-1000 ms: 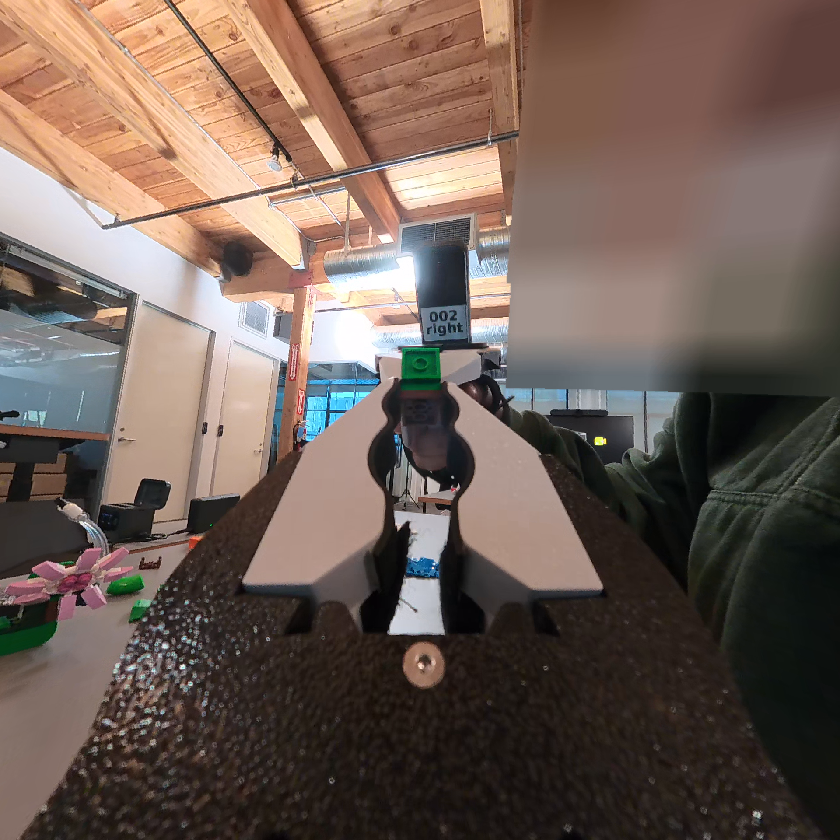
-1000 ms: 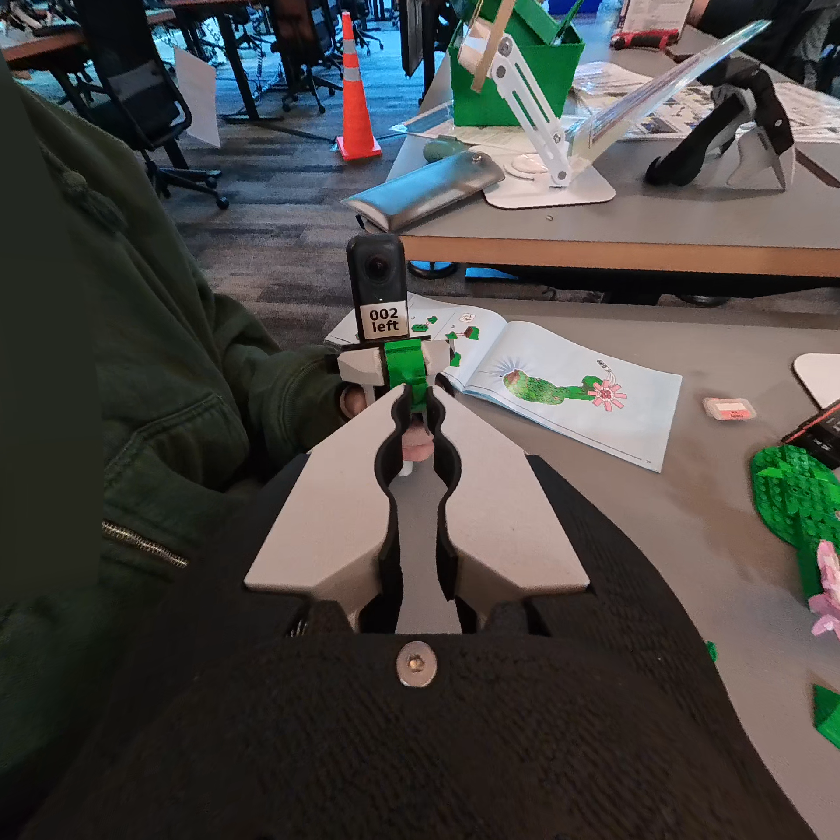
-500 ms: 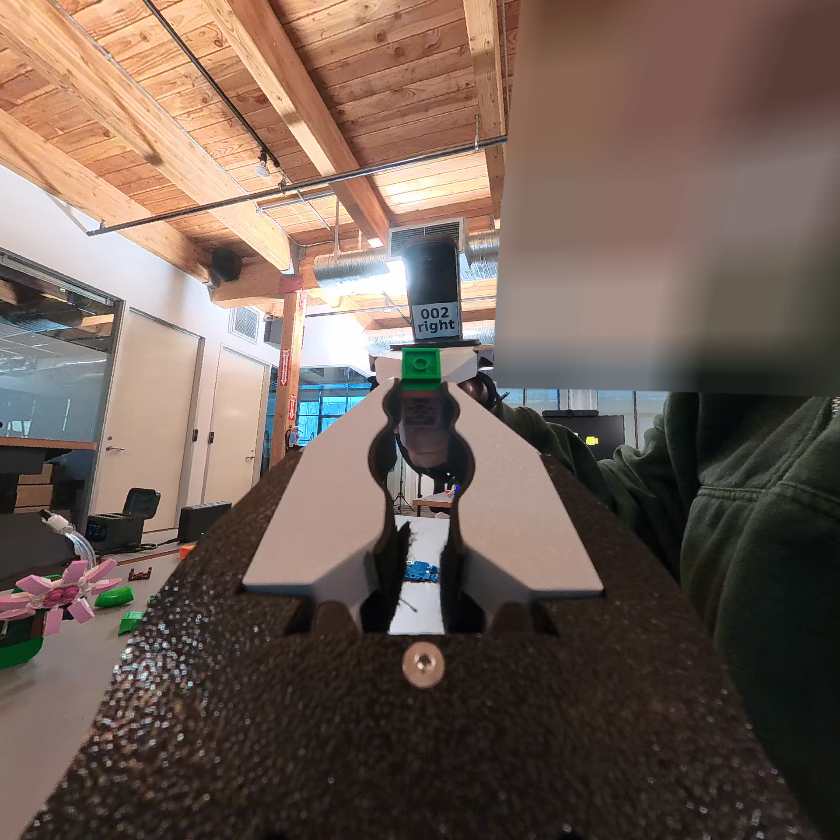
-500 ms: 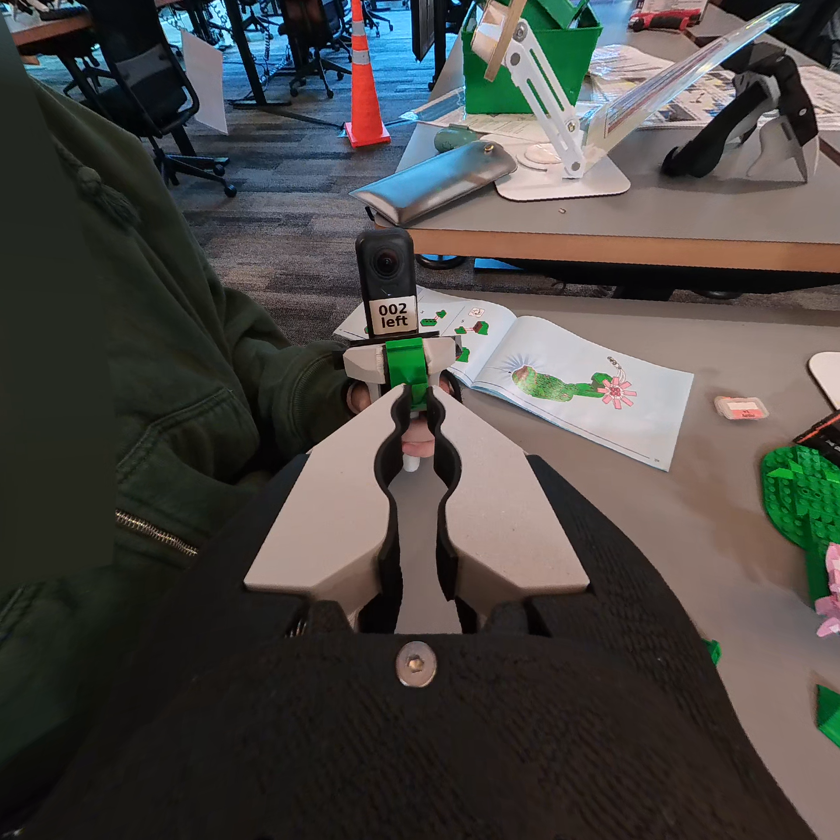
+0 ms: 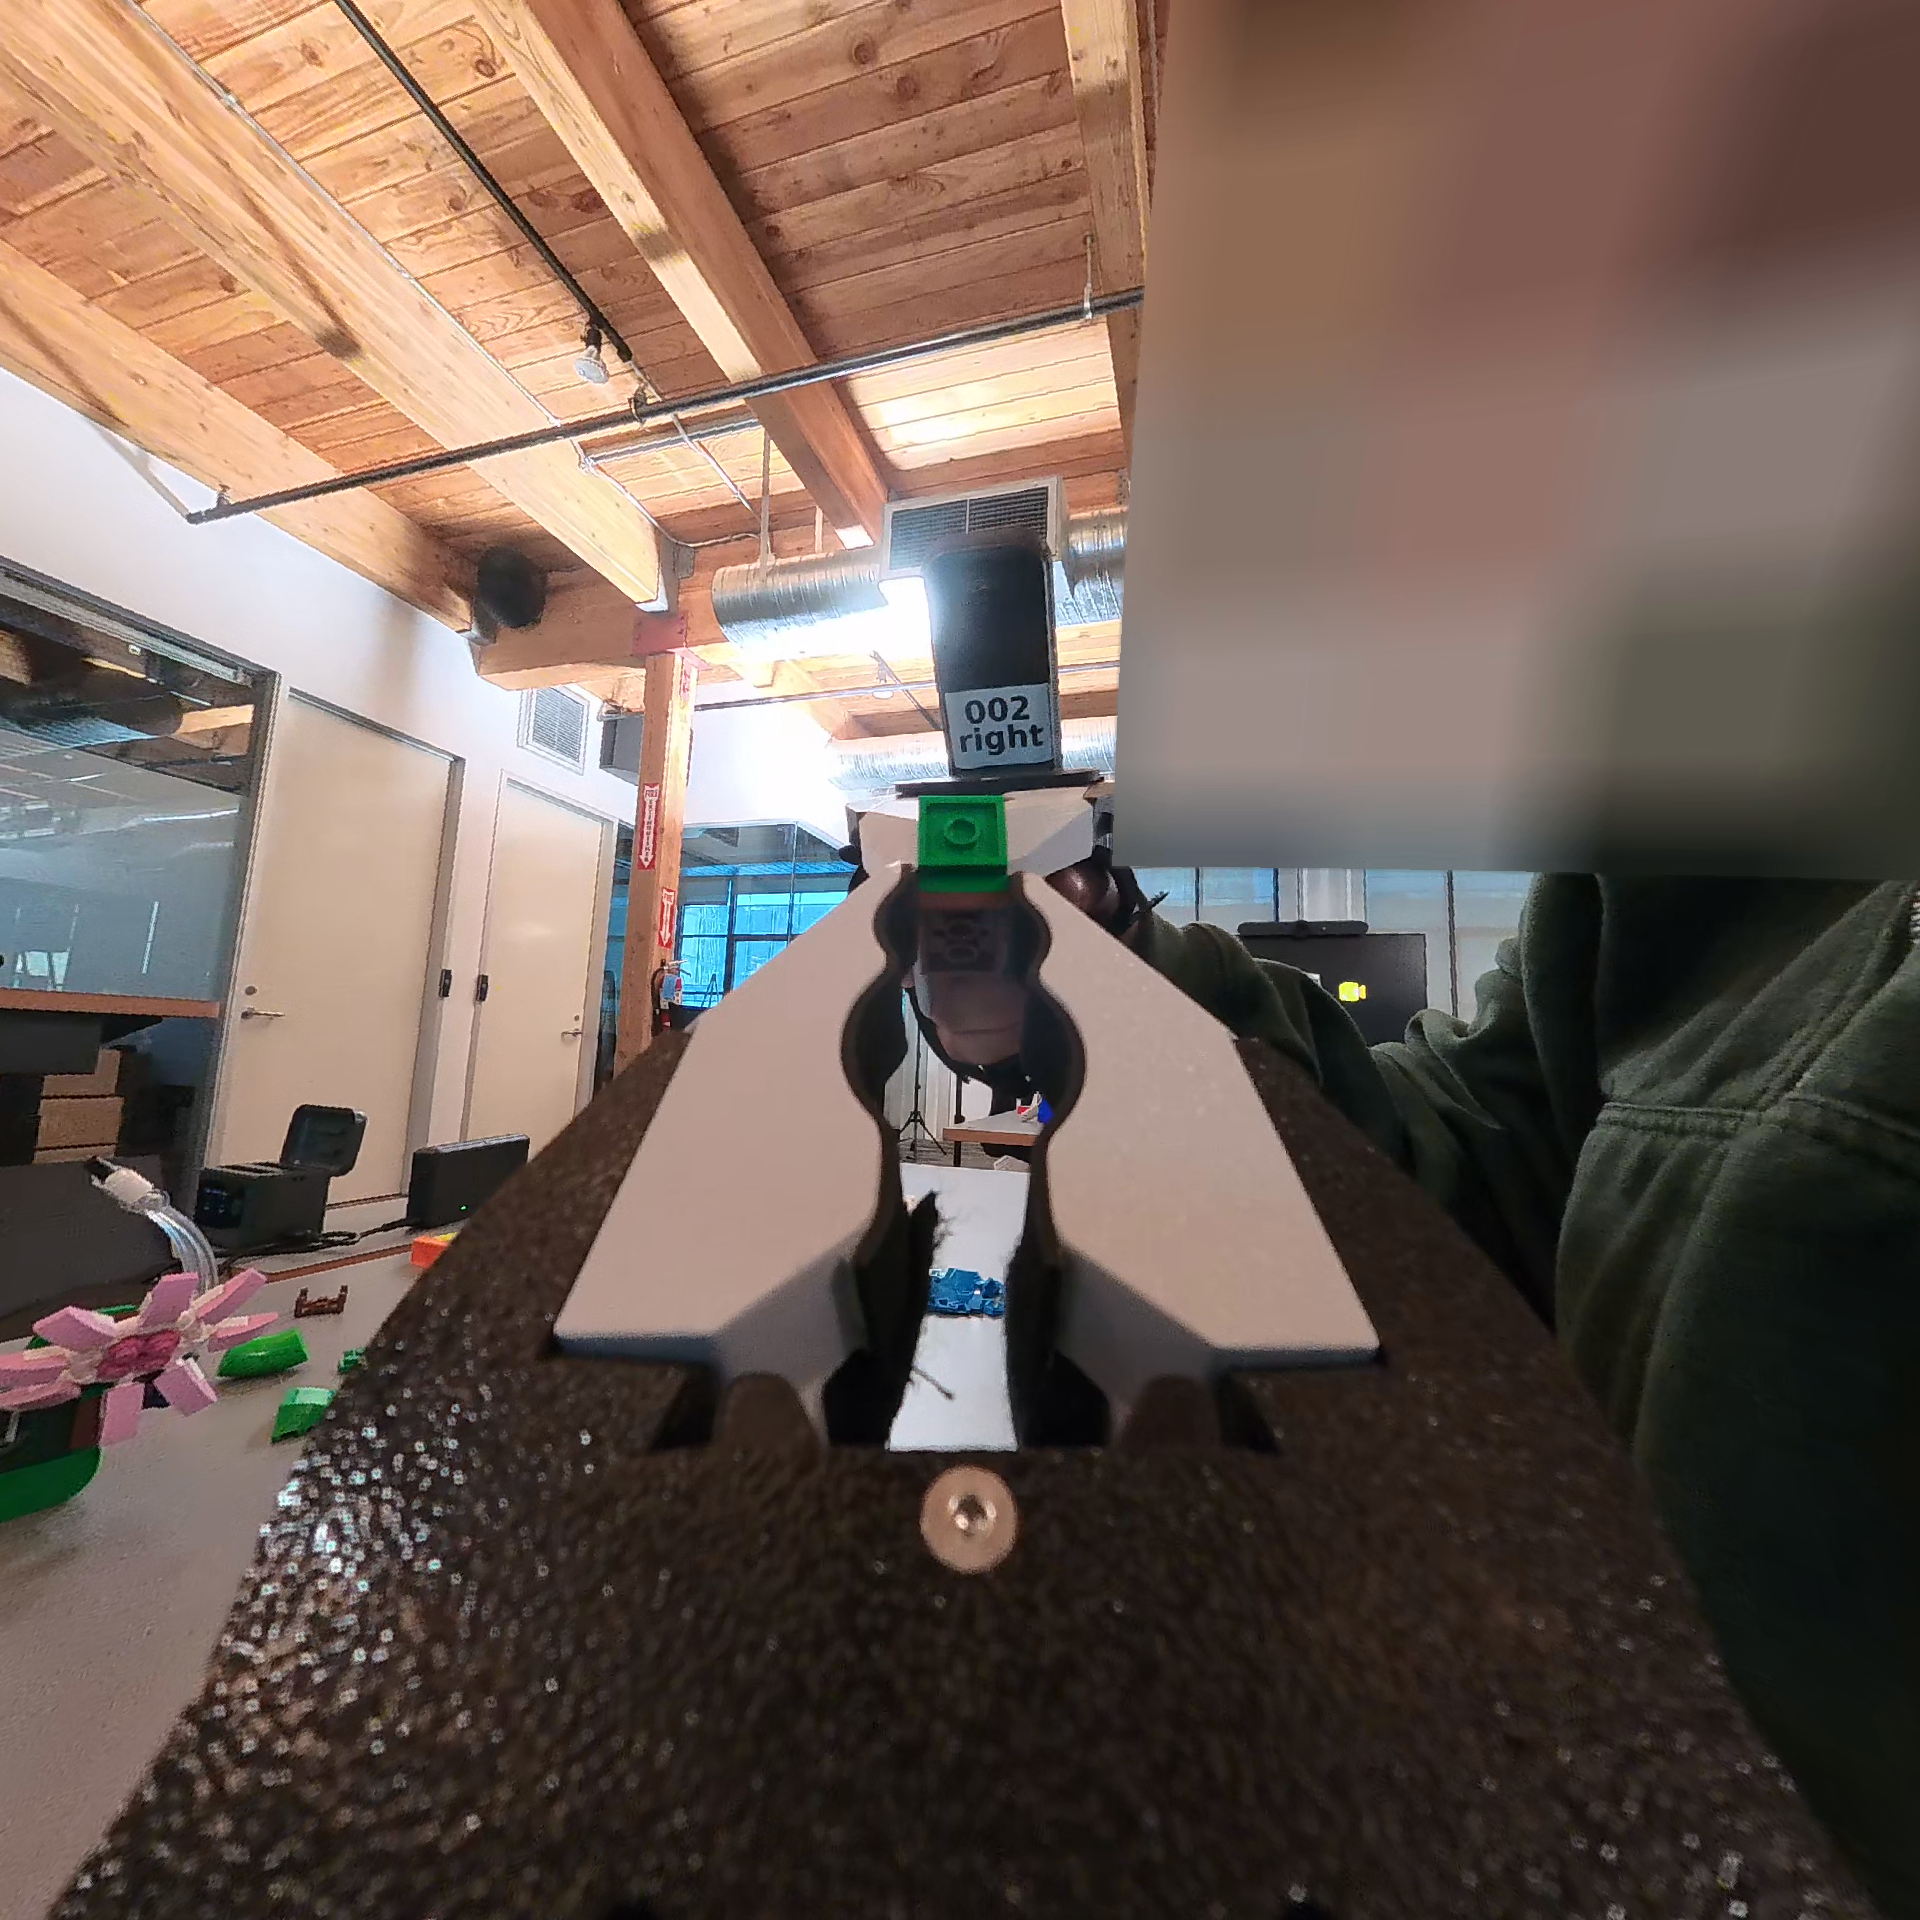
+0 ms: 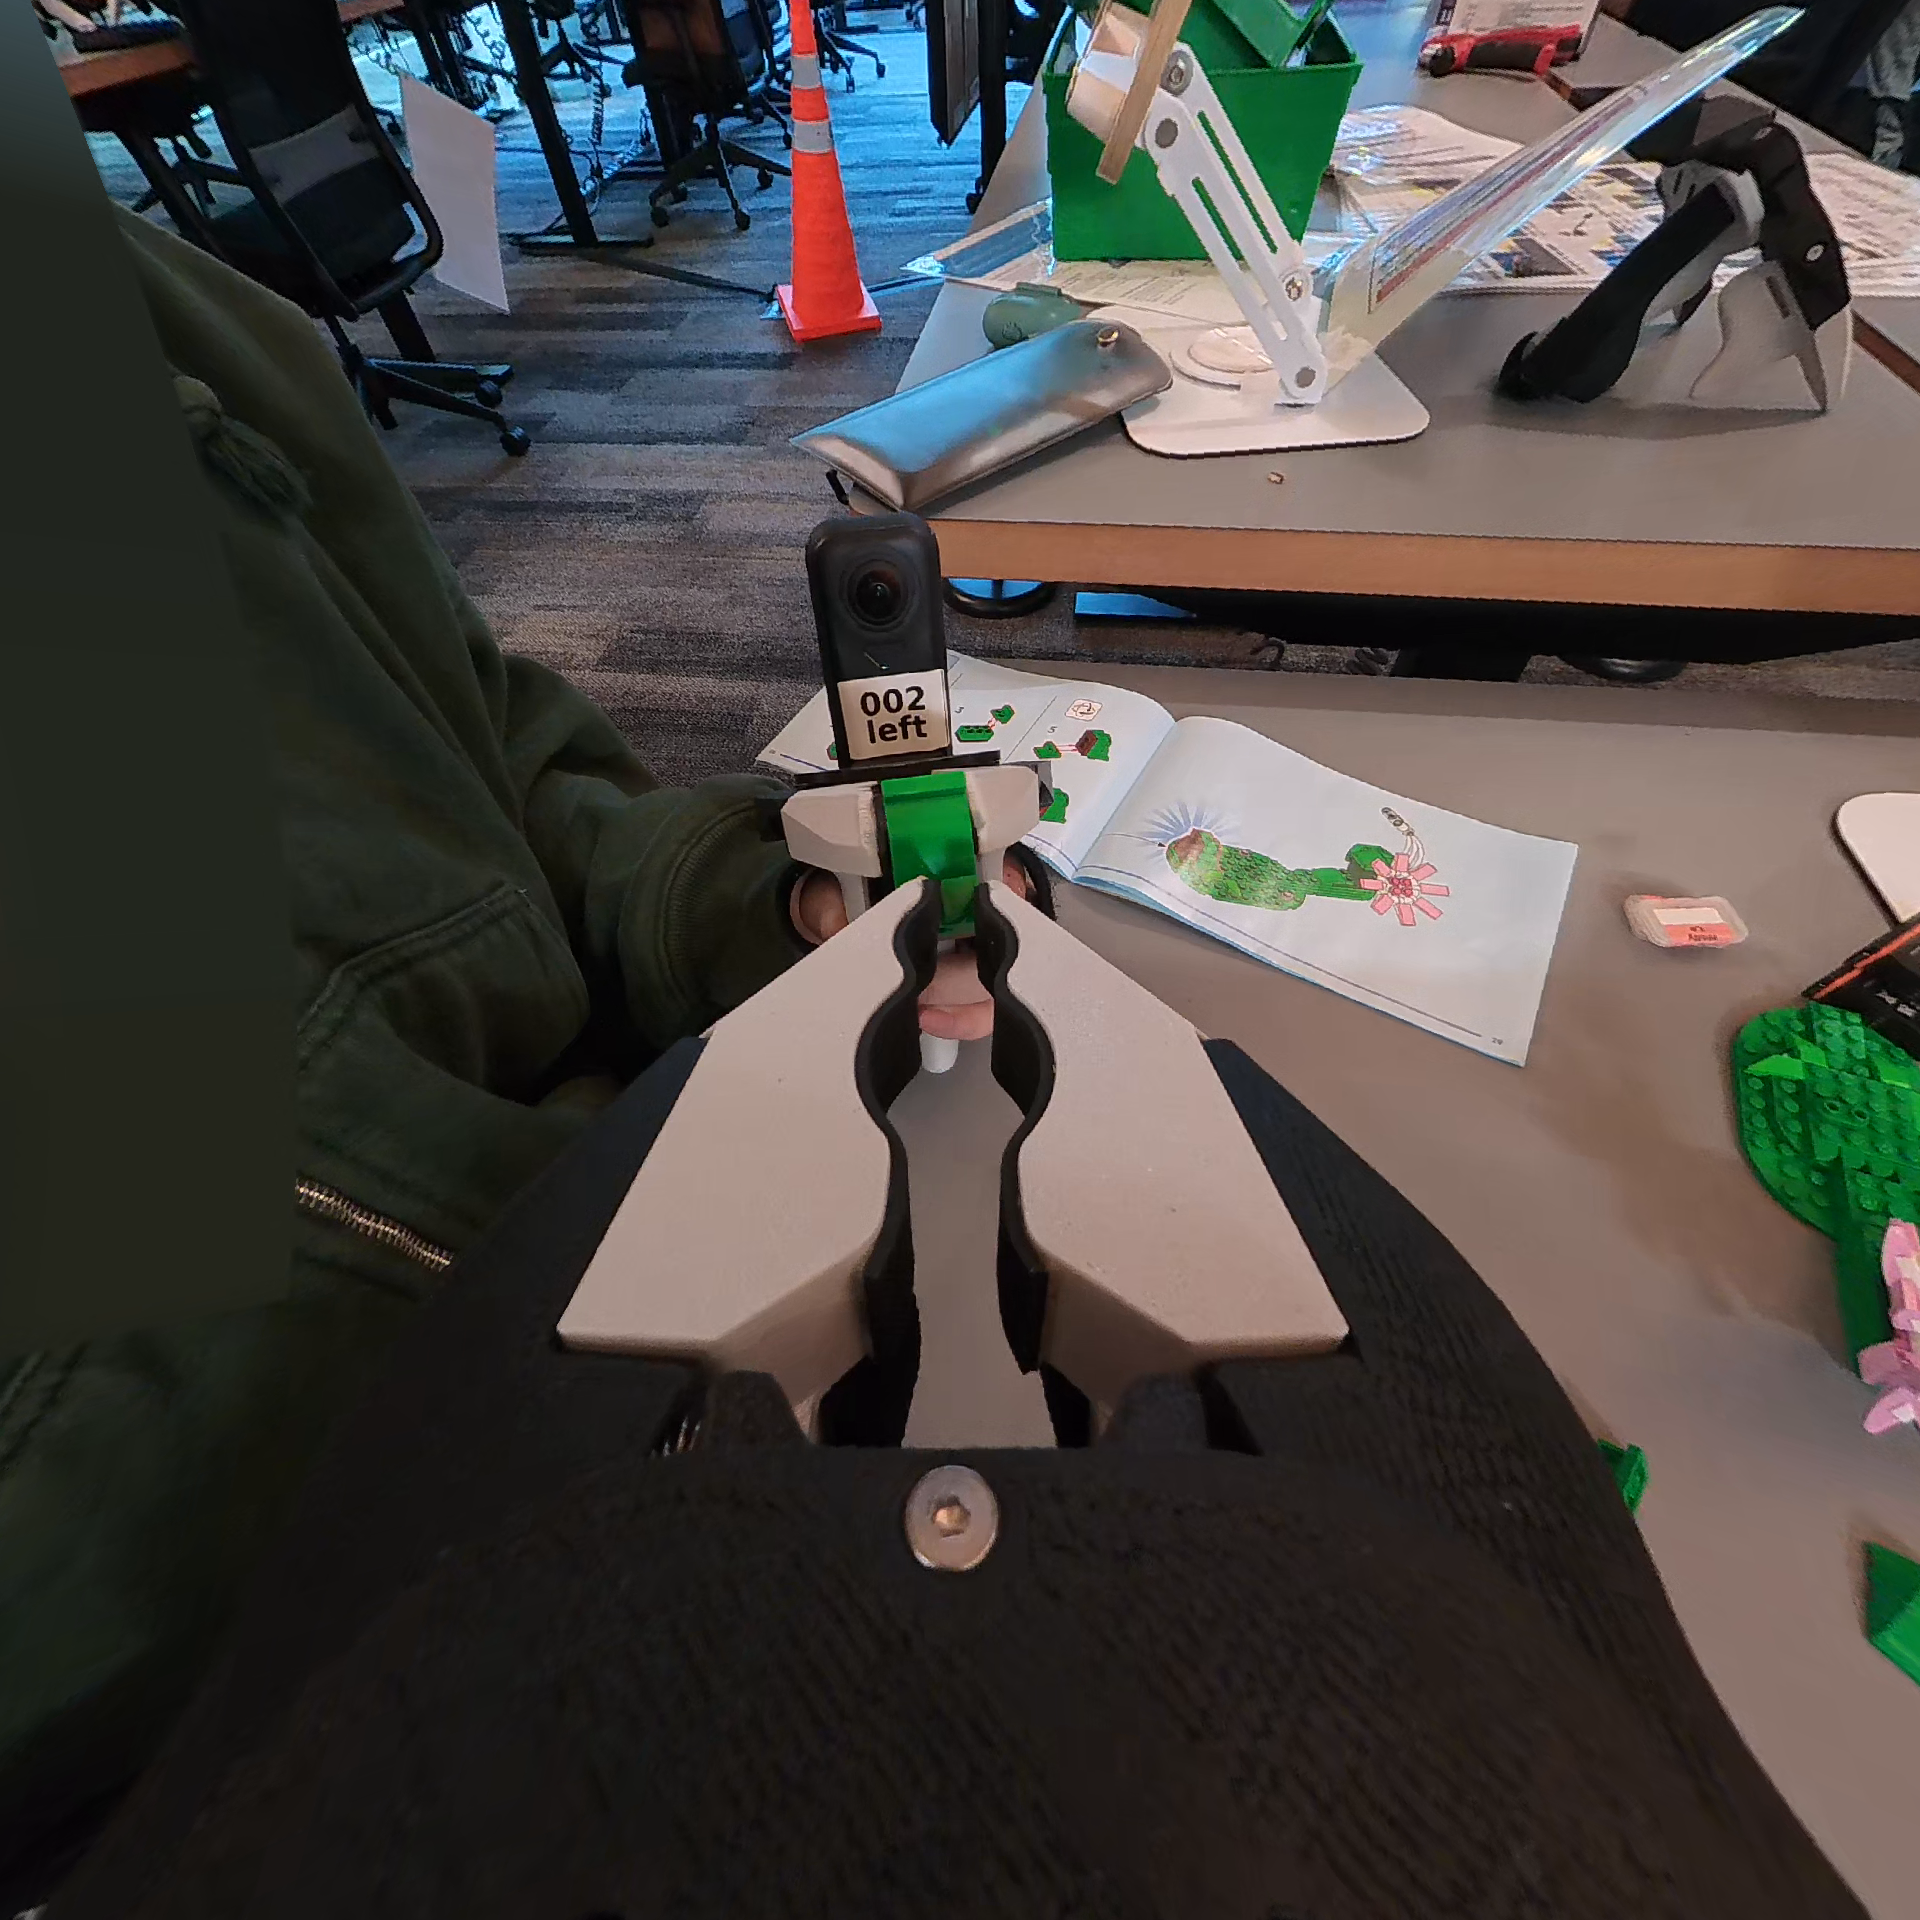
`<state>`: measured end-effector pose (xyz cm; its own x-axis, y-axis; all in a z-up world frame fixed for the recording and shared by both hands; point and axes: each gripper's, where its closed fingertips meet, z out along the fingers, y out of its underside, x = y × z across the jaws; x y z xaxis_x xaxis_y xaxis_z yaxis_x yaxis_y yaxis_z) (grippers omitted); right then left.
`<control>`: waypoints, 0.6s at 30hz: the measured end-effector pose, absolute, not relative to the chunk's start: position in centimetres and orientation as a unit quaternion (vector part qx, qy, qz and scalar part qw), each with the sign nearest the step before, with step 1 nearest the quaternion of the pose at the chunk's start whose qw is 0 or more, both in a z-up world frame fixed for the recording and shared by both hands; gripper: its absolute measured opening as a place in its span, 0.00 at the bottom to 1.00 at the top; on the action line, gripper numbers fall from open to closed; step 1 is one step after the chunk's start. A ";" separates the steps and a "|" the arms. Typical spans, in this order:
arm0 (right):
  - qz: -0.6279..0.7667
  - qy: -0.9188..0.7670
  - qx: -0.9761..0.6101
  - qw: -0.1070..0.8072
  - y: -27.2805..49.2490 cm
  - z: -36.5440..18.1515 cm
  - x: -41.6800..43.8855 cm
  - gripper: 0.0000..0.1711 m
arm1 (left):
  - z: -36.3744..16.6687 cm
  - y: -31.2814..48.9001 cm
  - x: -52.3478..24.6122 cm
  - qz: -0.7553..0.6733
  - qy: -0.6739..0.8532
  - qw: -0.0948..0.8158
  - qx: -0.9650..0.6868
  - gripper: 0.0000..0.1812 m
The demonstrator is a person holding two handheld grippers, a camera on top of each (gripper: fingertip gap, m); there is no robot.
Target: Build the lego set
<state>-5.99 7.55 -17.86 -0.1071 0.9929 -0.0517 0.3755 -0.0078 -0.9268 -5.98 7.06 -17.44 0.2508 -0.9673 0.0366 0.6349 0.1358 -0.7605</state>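
Presently, the left gripper (image 5: 962, 881) and right gripper (image 6: 948, 906) are meeting tip to tip in mid-air above the grey table (image 6: 1558, 1143), both jaws clamping the same small green lego piece (image 5: 962, 844). Nearby, an open instruction booklet (image 6: 1299, 862) is lying on the table, and a green lego cactus (image 6: 1839, 1122) with pink flower (image 5: 135, 1351) is resting beside loose green bricks (image 5: 265, 1356).

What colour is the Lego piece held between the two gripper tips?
Green Lego piece, clearest in the right wrist view.
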 end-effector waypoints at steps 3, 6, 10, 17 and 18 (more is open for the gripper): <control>0.431 -0.606 -0.564 0.359 7.5 -17.8 -6.0 0.03 | -17.4 7.0 -6.0 -0.562 0.244 0.713 -0.341 0.07; 0.432 -0.605 -0.563 0.359 7.5 -17.8 -6.1 0.03 | -17.4 7.0 -6.0 -0.562 0.243 0.713 -0.340 0.07; 0.434 -0.605 -0.563 0.360 7.5 -17.7 -6.1 0.03 | -17.4 7.0 -6.0 -0.563 0.243 0.714 -0.339 0.07; 0.434 -0.605 -0.561 0.361 7.4 -17.6 -6.4 0.04 | -17.3 6.9 -6.2 -0.564 0.240 0.716 -0.335 0.07; 0.434 -0.605 -0.561 0.362 7.4 -17.5 -6.5 0.04 | -17.2 7.0 -6.2 -0.564 0.239 0.716 -0.335 0.07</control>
